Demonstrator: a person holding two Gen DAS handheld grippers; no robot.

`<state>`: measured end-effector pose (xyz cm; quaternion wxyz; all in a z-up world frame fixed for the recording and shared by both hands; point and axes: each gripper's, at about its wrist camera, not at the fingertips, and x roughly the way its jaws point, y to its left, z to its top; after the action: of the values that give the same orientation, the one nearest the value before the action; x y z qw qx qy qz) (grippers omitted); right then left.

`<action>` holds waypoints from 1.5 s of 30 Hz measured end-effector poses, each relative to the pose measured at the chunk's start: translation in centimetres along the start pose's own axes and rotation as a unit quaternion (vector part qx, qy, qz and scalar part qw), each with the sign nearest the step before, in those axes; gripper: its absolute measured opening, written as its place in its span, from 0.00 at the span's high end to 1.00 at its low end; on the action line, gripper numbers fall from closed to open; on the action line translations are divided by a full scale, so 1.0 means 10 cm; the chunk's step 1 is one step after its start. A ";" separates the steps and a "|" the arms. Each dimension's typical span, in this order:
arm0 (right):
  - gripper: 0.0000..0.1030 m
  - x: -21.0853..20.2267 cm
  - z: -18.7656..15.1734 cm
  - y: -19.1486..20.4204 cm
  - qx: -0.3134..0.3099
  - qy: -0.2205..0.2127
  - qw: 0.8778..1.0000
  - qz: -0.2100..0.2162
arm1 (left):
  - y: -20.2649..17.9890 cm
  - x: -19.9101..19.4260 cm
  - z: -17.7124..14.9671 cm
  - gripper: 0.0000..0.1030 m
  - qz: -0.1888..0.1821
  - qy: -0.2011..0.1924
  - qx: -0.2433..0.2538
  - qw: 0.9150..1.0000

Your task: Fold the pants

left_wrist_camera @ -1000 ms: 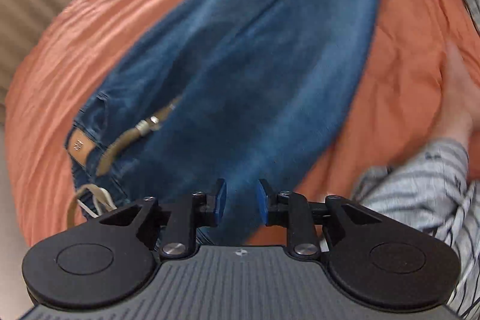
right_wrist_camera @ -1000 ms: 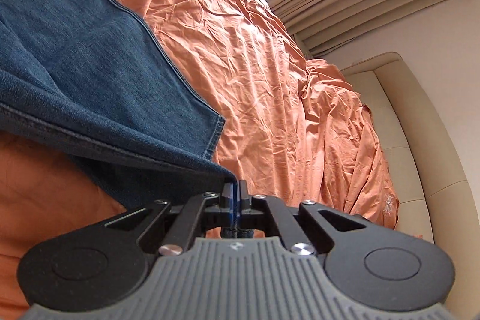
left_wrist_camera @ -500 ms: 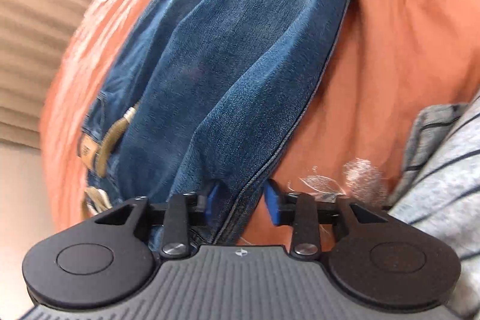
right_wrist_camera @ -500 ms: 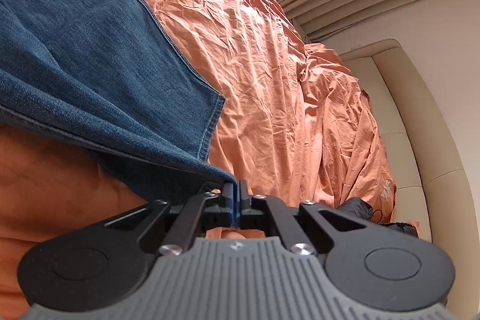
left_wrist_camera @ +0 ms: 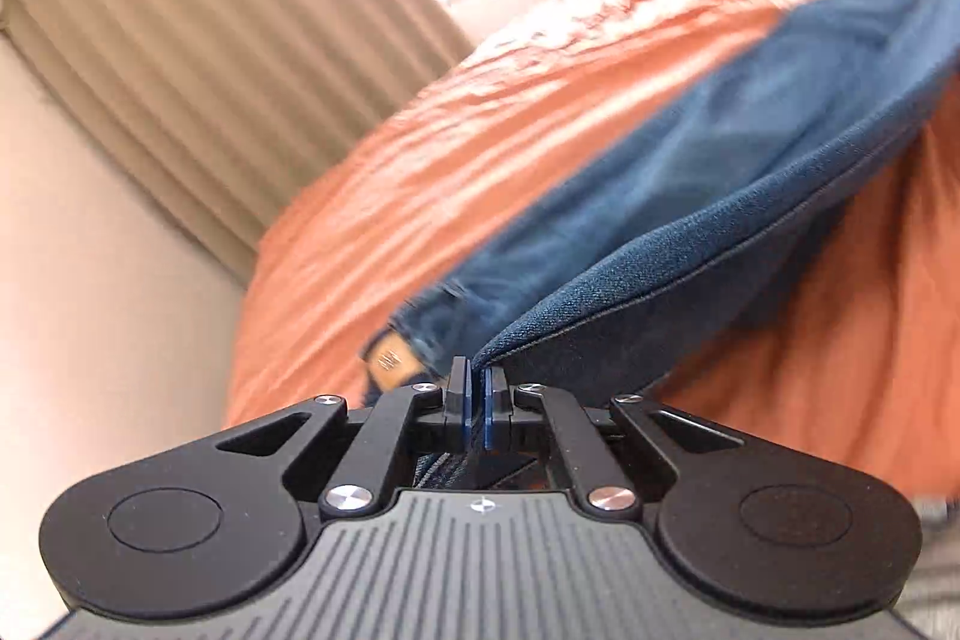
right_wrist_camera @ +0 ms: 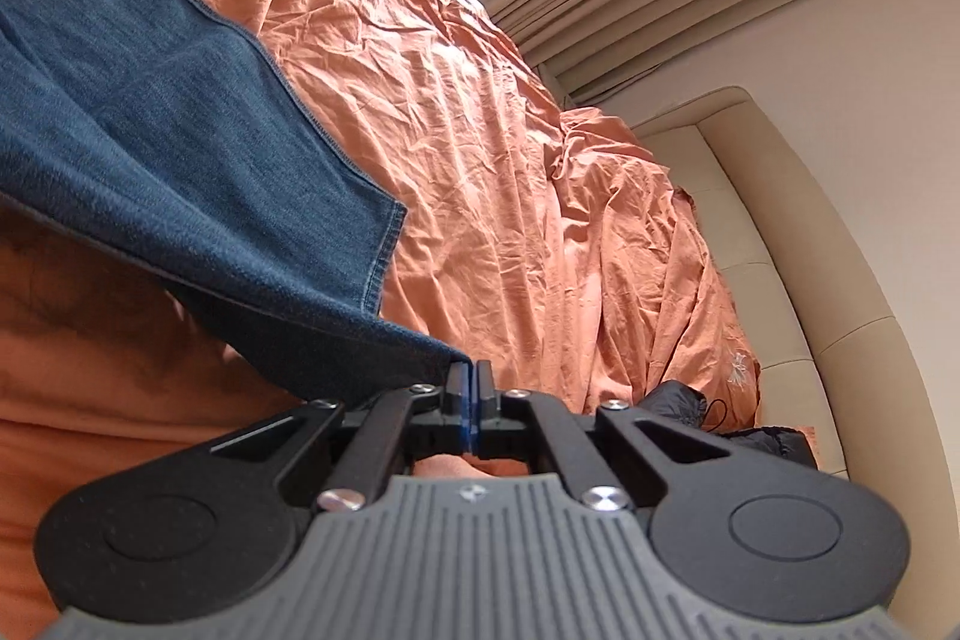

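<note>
Your left claw (left_wrist_camera: 477,388) is pinched tight on a folded edge of the blue jeans (left_wrist_camera: 690,232), which stretch away toward 2 o'clock over the orange bedsheet (left_wrist_camera: 450,148). A tan leather patch (left_wrist_camera: 390,359) sits at 10 o'clock from the claw; its writing is too blurred to read. Your right claw (right_wrist_camera: 471,391) grips the jeans' (right_wrist_camera: 150,130) hem corner, cloth running off toward 10 o'clock.

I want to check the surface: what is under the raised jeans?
Orange bed sheet shows under the lifted jeans. The sheet under the flat part is covered.
</note>
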<state>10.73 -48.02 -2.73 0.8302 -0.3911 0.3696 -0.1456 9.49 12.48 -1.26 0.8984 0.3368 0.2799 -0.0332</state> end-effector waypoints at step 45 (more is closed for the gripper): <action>1.00 2.89 1.41 1.13 -0.038 0.088 0.995 0.022 | -0.29 3.06 0.98 0.95 0.047 0.135 -0.031 0.989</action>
<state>40.22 -48.31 -19.78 0.7819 -0.4000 0.4552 -0.1466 39.25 8.12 -13.01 0.8632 0.3225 0.3833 0.0635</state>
